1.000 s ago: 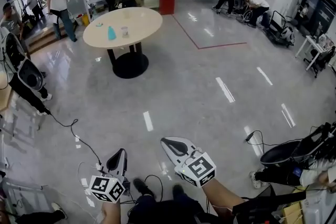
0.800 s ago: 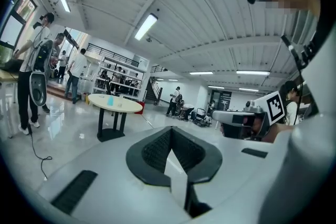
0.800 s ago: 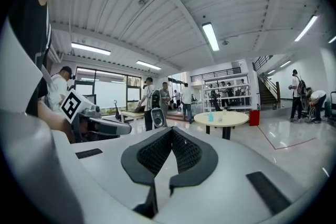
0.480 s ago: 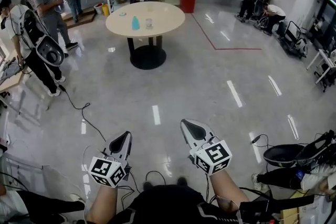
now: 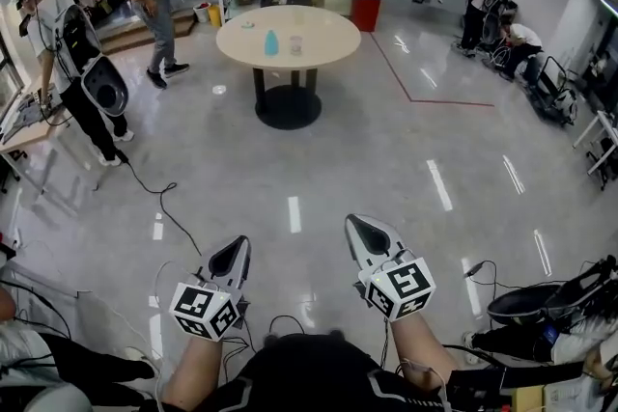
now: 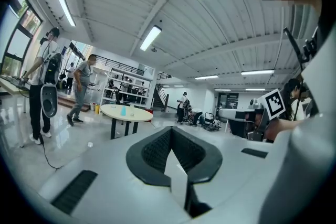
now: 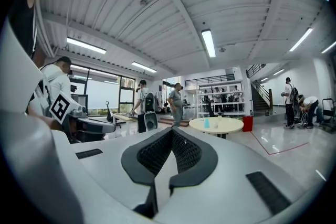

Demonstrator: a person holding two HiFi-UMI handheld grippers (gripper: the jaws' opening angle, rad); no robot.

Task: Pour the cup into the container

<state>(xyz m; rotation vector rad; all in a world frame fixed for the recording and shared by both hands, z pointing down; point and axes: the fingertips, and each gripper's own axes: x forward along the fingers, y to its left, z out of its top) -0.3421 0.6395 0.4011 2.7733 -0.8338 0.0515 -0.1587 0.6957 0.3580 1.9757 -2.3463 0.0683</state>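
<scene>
The left gripper (image 5: 232, 257) and right gripper (image 5: 365, 233) sit low in the frame, each with its jaws pressed together on nothing. Well apart from them, at upper centre, the cup (image 5: 295, 44) stands just beside the blue container (image 5: 271, 42) on the round table (image 5: 323, 36).

The left forearm (image 5: 193, 373) and right forearm (image 5: 413, 350), both bare, reach up from the bottom edge of the head view. The left tool (image 5: 232, 258), white-shelled with black pads and a square-marker cube (image 5: 205, 310), sits lower left of centre. The matching right tool (image 5: 367, 234) sits lower right. Both point ahead, roughly level, jaws pressed together with nothing between them.
</scene>
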